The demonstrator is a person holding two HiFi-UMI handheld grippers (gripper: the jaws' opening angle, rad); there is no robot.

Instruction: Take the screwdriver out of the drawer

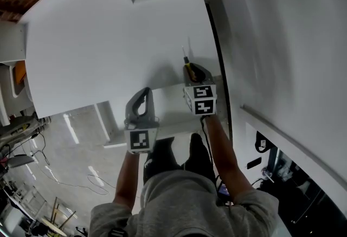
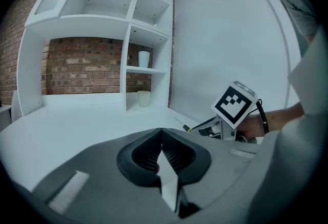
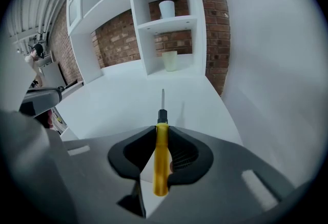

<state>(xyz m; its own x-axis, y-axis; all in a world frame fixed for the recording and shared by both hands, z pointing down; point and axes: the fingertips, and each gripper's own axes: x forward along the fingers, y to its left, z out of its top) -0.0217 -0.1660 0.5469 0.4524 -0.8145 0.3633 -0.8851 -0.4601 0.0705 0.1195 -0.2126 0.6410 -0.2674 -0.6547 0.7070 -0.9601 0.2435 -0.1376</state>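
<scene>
My right gripper is shut on a screwdriver with a yellow handle. Its black collar and thin metal shaft stick out forward past the jaws, over the white desk. In the head view the screwdriver points away from me near the desk's right side. The left gripper hangs lower and to the left, by the desk's front edge. Its jaws are shut with nothing between them. From the left gripper view the right gripper and the screwdriver tip show at the right. No drawer shows clearly.
A white shelf unit stands at the back of the desk, with a white cup on a shelf and a pale cup below it. A white wall runs close along the right. Brick wall behind.
</scene>
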